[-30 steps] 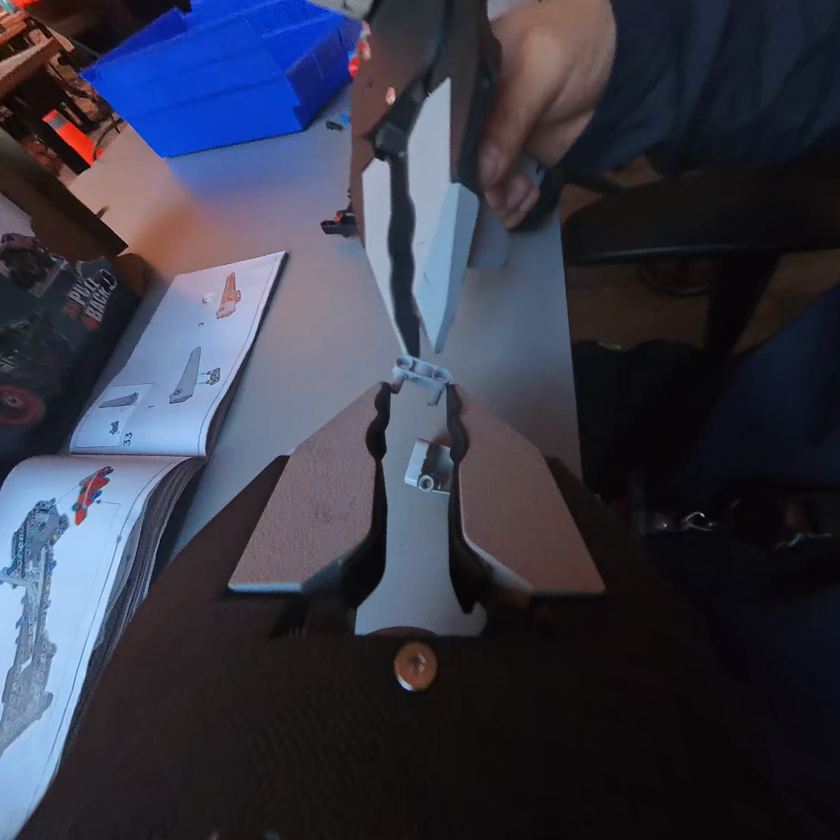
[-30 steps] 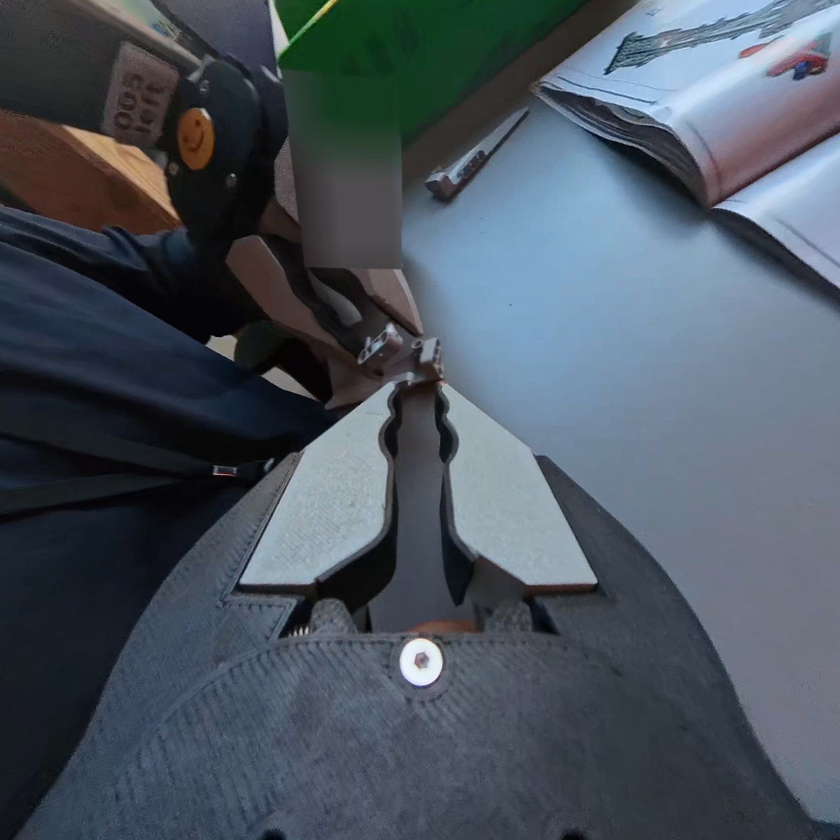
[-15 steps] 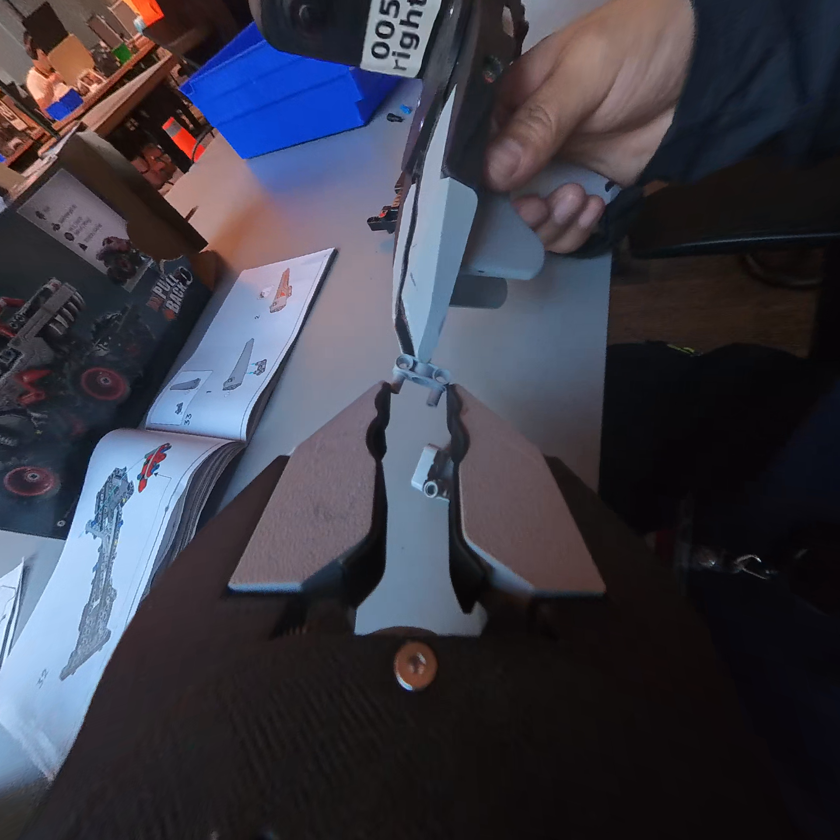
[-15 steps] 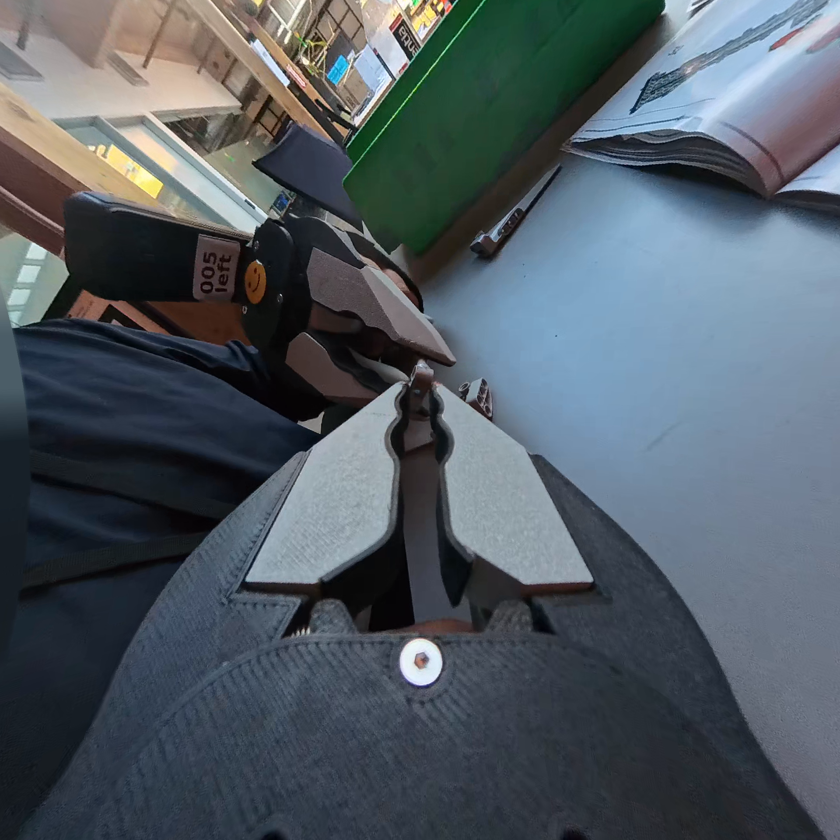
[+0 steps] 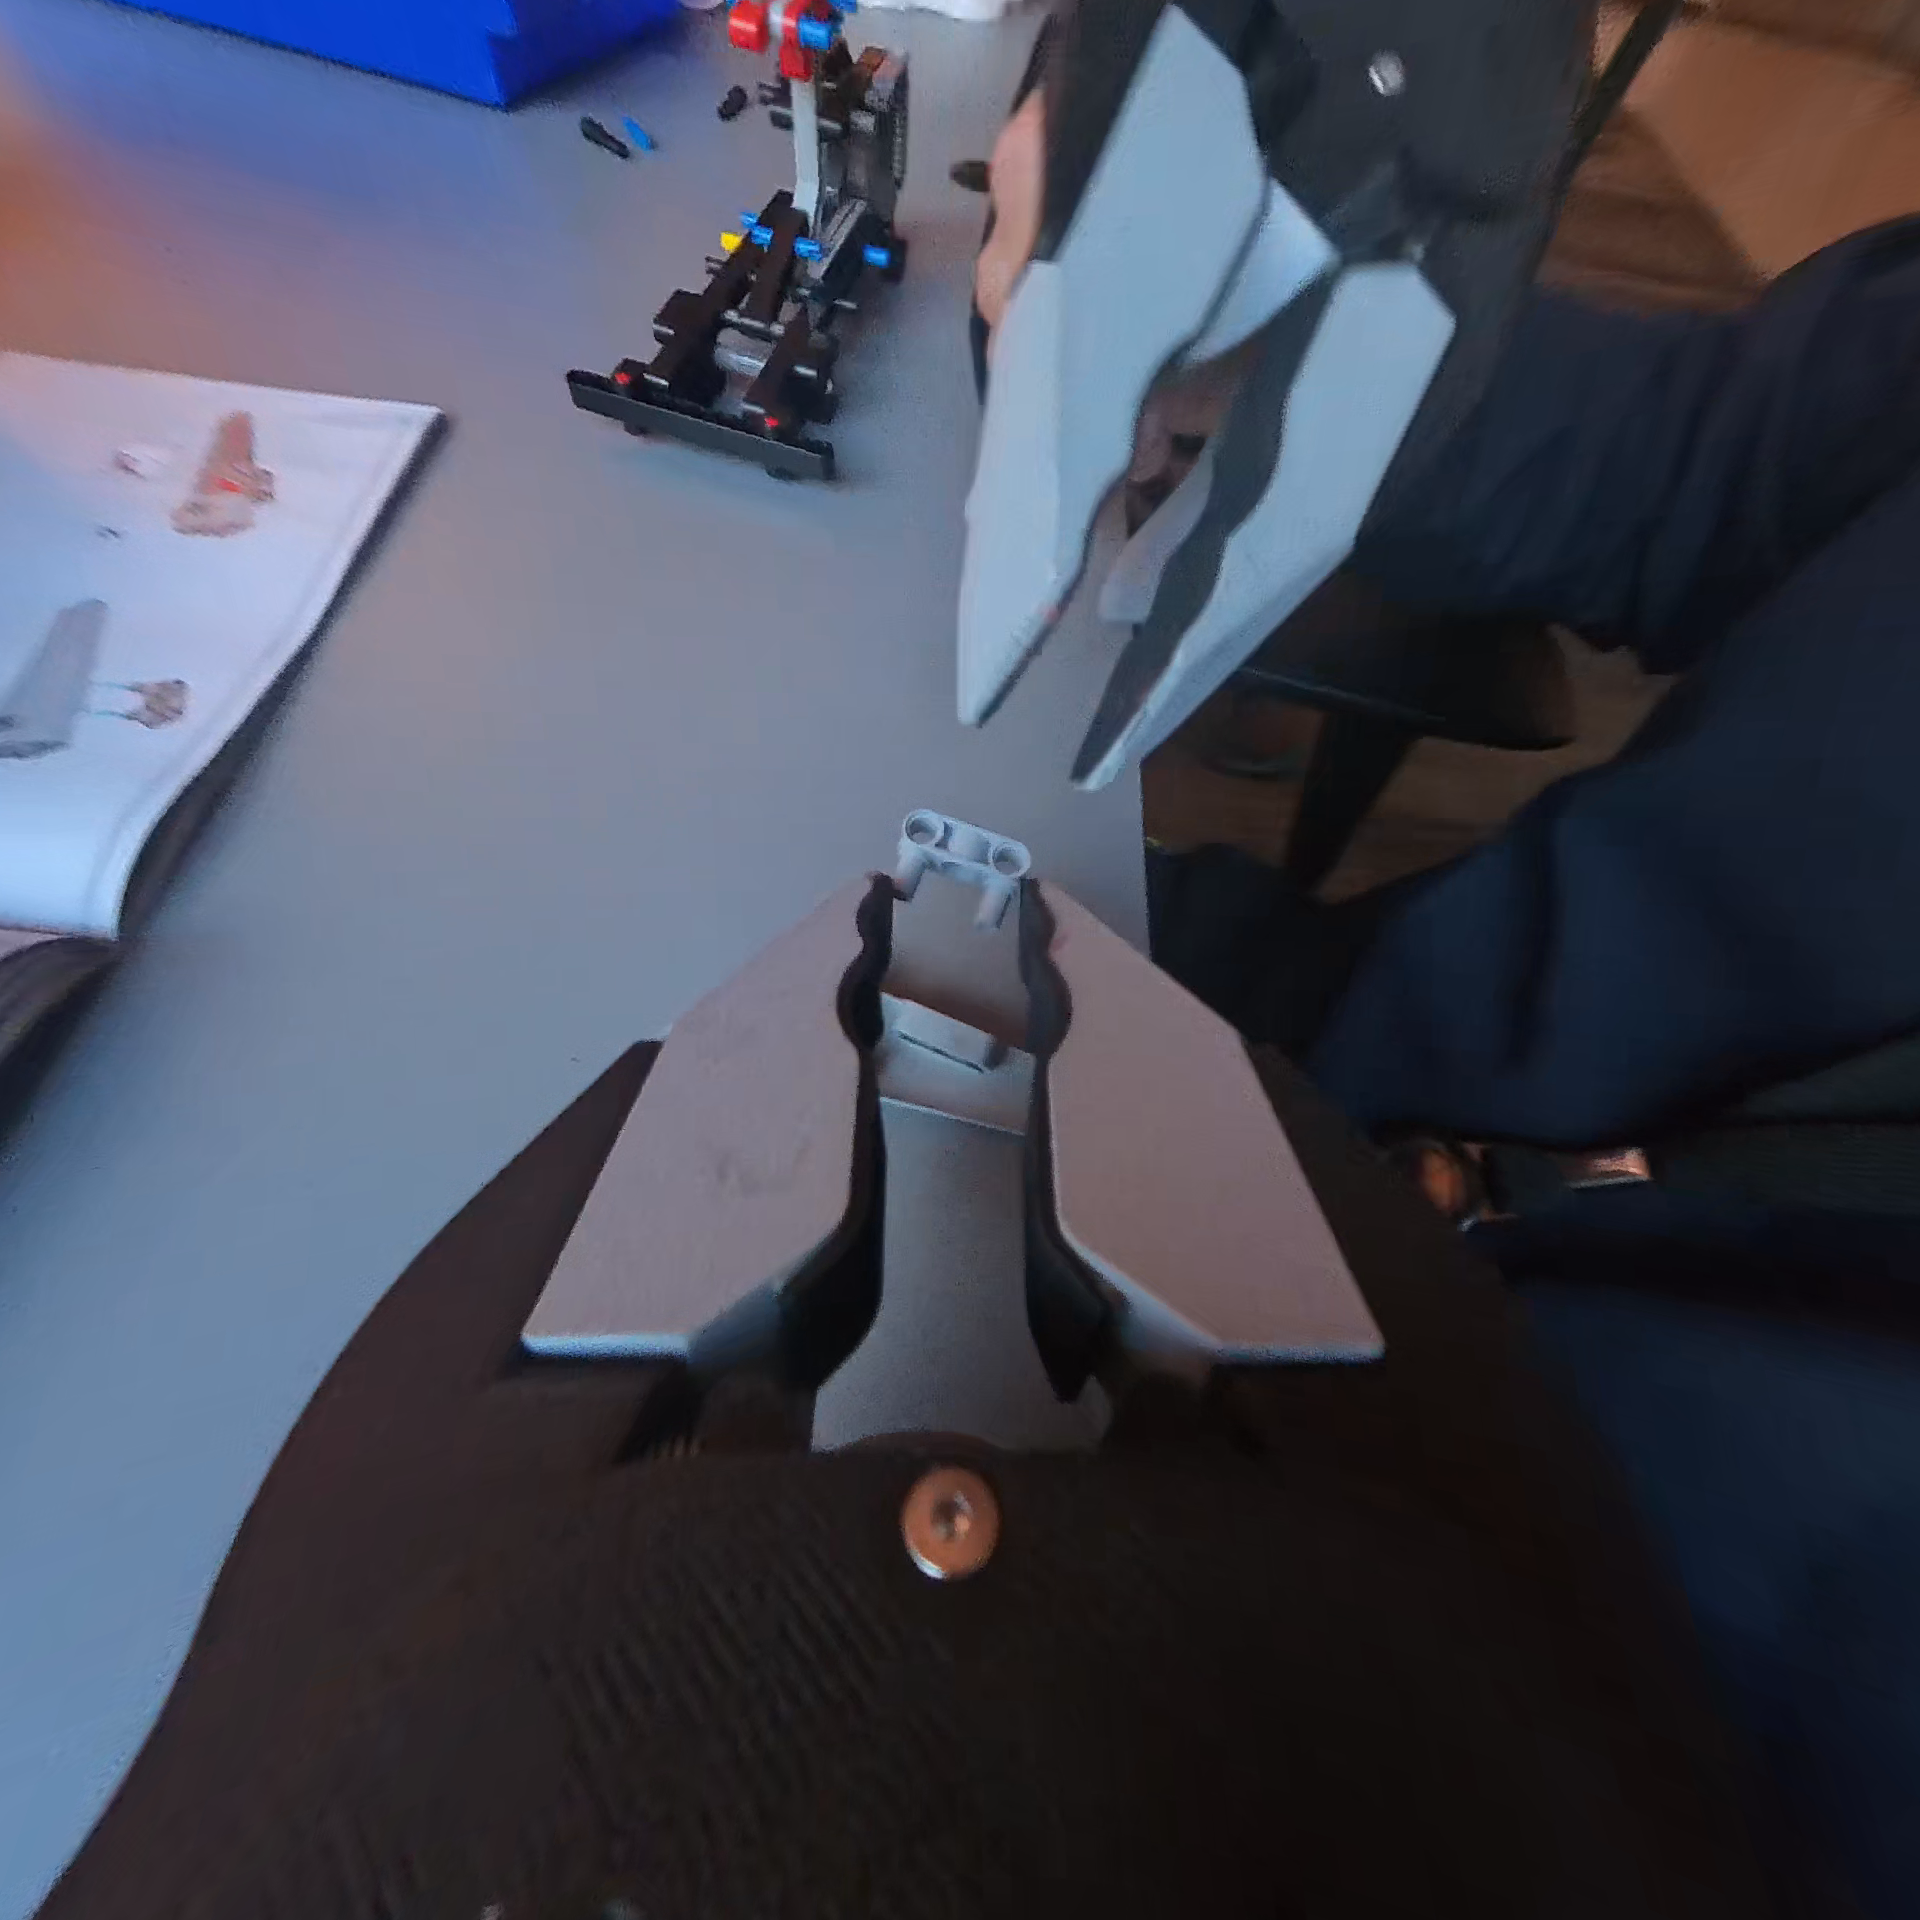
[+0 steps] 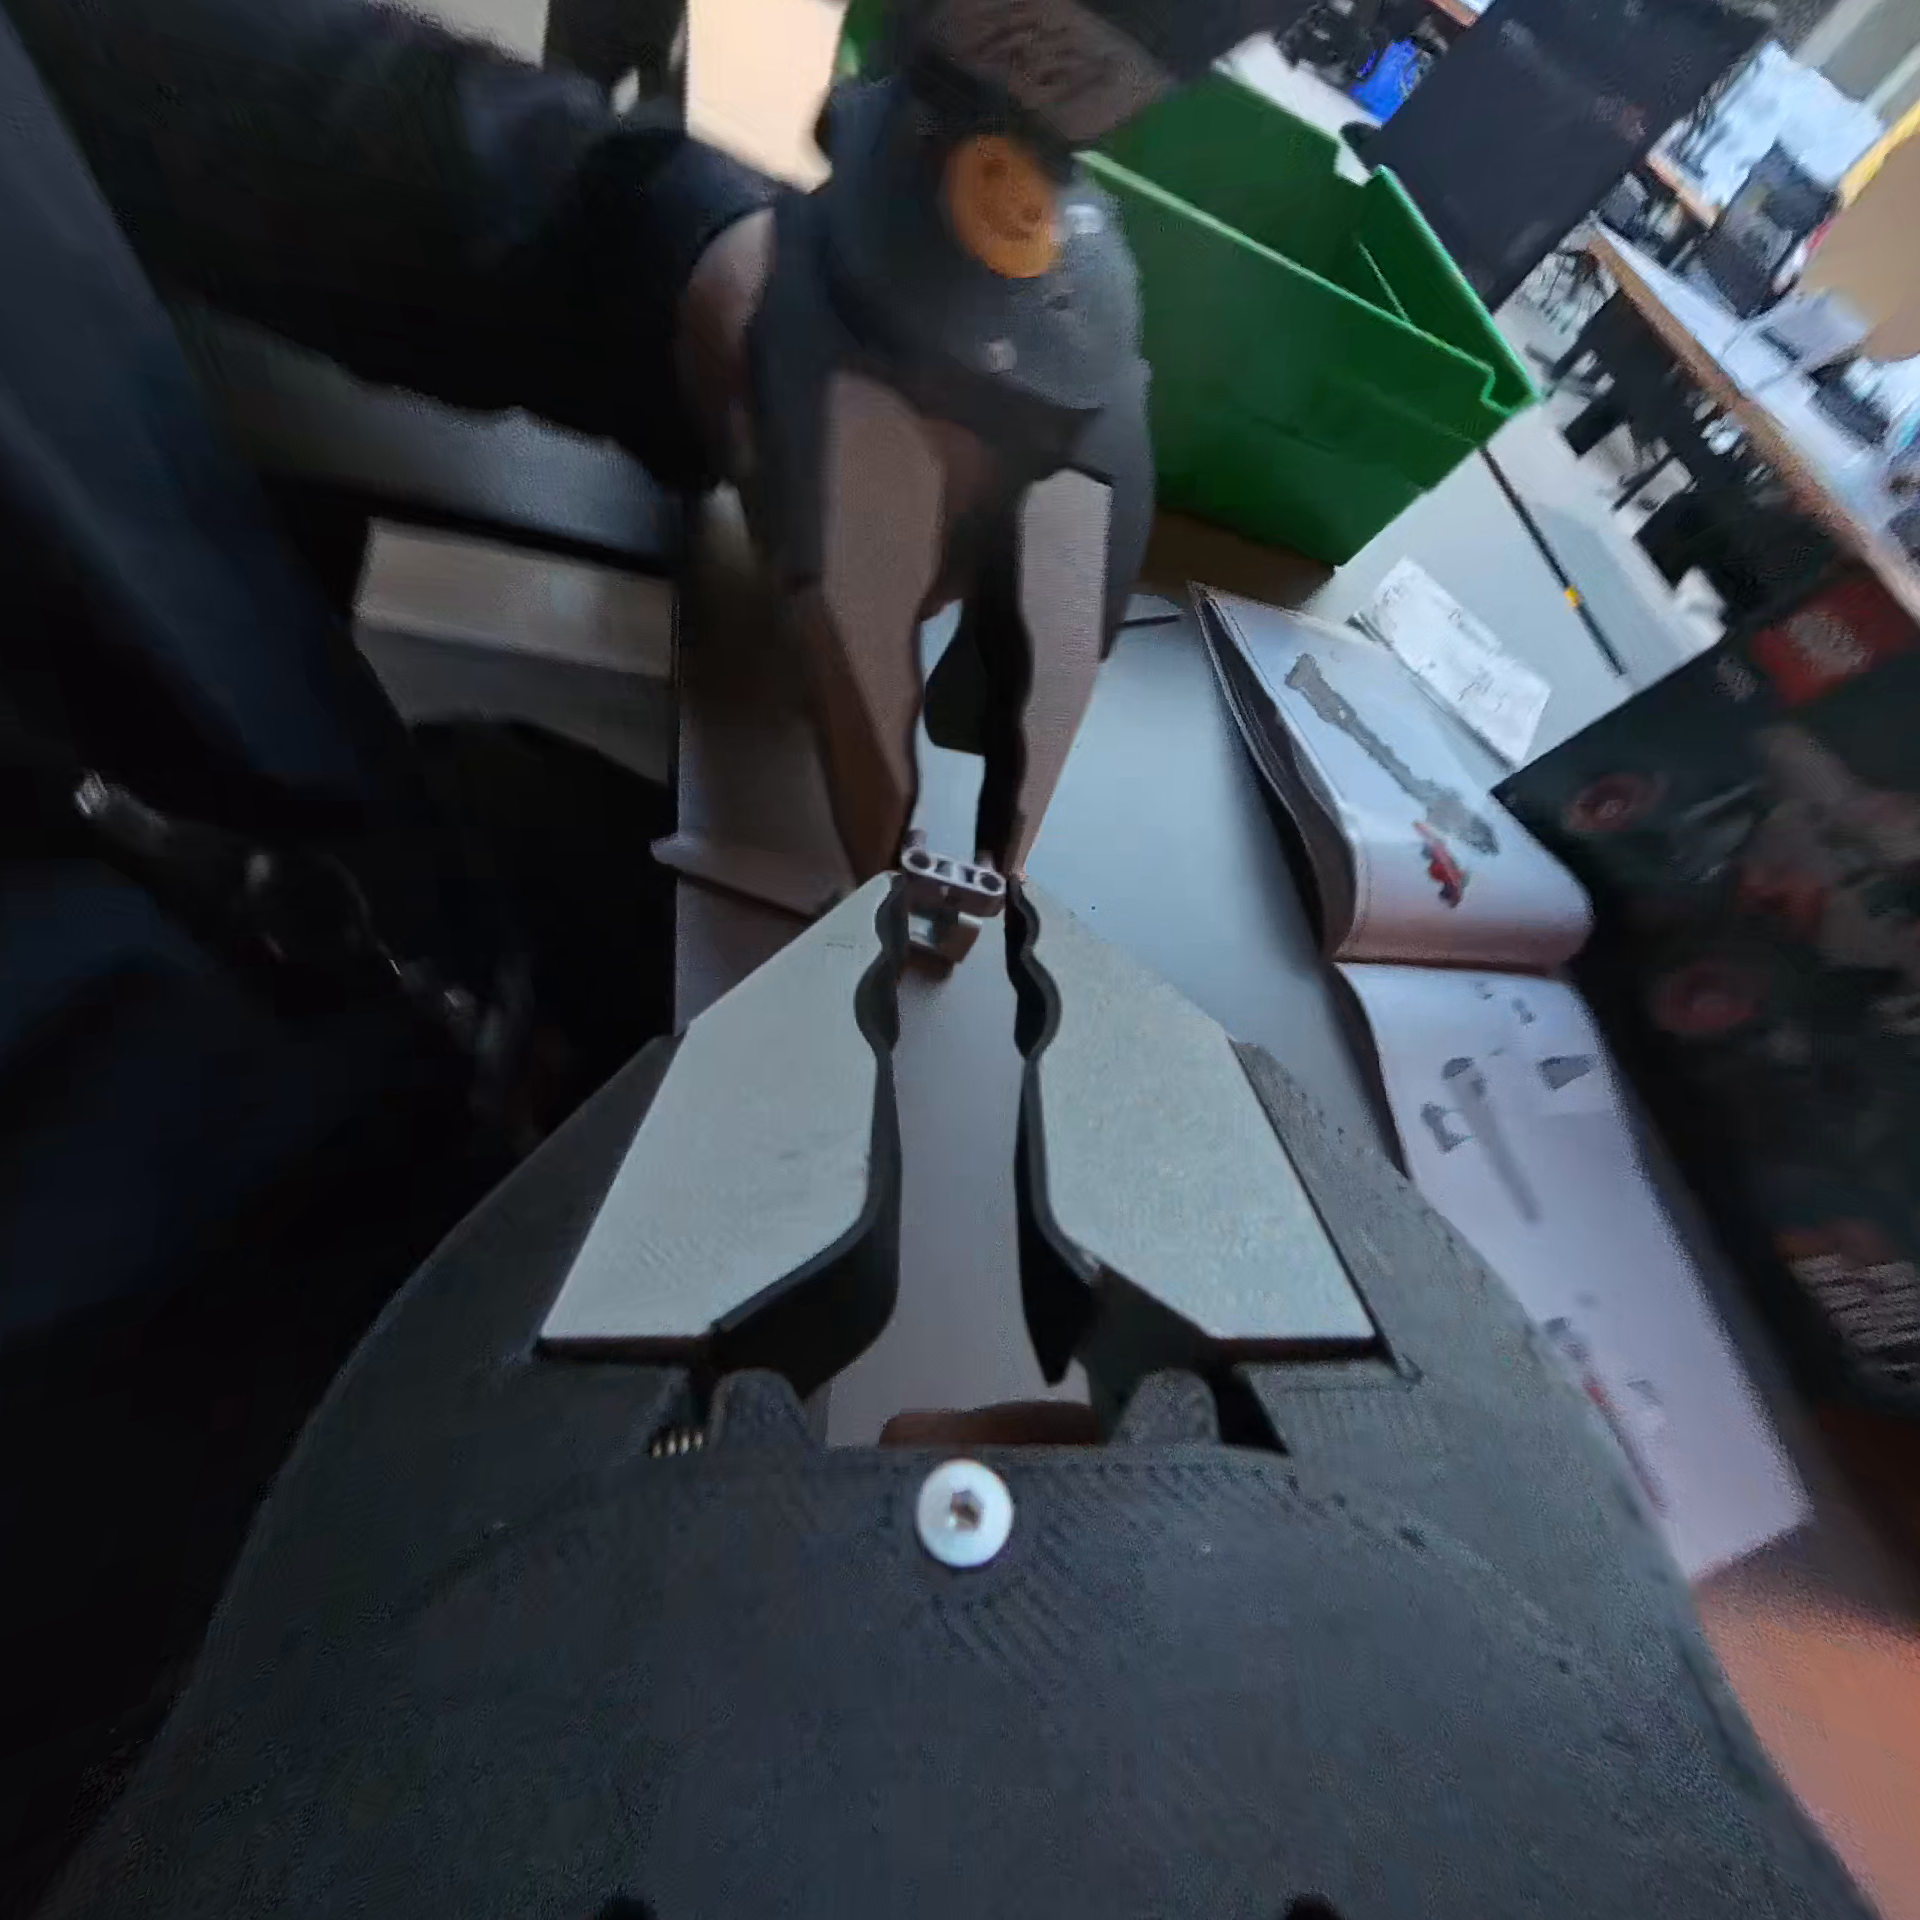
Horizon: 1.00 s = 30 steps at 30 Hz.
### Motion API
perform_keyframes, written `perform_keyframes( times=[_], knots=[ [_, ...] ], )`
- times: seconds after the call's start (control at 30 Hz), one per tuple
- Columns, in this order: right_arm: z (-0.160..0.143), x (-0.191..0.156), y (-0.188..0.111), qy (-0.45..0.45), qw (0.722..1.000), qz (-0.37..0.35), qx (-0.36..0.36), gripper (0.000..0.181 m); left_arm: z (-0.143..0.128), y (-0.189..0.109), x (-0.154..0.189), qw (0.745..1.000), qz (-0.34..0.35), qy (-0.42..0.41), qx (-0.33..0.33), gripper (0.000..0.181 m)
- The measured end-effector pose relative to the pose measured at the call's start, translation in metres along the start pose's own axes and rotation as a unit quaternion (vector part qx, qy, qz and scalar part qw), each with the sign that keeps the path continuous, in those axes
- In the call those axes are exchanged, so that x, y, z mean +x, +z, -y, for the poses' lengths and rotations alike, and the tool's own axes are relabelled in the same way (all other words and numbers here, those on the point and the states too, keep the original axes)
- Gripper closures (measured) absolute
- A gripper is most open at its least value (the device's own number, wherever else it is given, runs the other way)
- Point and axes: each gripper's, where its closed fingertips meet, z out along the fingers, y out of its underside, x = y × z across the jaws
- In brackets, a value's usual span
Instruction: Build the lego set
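Left gripper (image 5: pixel 951 894) pinches the small grey connector (image 5: pixel 961 844) at its tips while right gripper (image 6: pixel 948 914), fingers parted and empty, should approach squarely, slowly, aligned.

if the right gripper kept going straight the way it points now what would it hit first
Probably the small grey lego connector pinched at the left gripper tips, dead ahead of the right gripper. The left wrist view shows a gap between them, so depth is uncertain.
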Motion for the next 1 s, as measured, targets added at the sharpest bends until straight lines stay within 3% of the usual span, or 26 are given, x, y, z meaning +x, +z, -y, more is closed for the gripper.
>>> perform_keyframes(
  times=[0.03, 0.2, 0.33, 0.43, 0.57, 1.0],
  knots=[
    [-0.002, -0.002, 0.002, -0.036, 0.999, -0.009, -0.015, 0.166, -0.001, 0.0, 0.002, 1.0, -0.015, -0.011, -0.003, 0.16],
    [-0.003, -0.01, 0.01, -0.155, 0.986, -0.04, -0.049, 0.168, -0.002, 0.0, 0.013, 0.995, -0.081, -0.048, -0.01, 0.16],
    [-0.003, -0.01, 0.012, -0.23, 0.969, -0.065, -0.067, 0.18, 0.0, -0.002, 0.012, 0.993, -0.093, -0.067, -0.005, 0.16],
    [-0.003, -0.009, 0.014, -0.274, 0.954, -0.086, -0.083, 0.179, 0.001, -0.003, 0.01, 0.992, -0.098, -0.085, 0.002, 0.16],
    [-0.002, -0.01, 0.016, -0.286, 0.95, -0.09, -0.086, 0.17, 0.0, -0.004, 0.012, 0.988, -0.116, -0.099, -0.001, 0.16],
    [-0.002, -0.008, 0.021, -0.295, 0.945, -0.102, -0.092, 0.176, 0.001, -0.007, 0.019, 0.981, -0.151, -0.12, -0.002, 0.161]
  ],
)
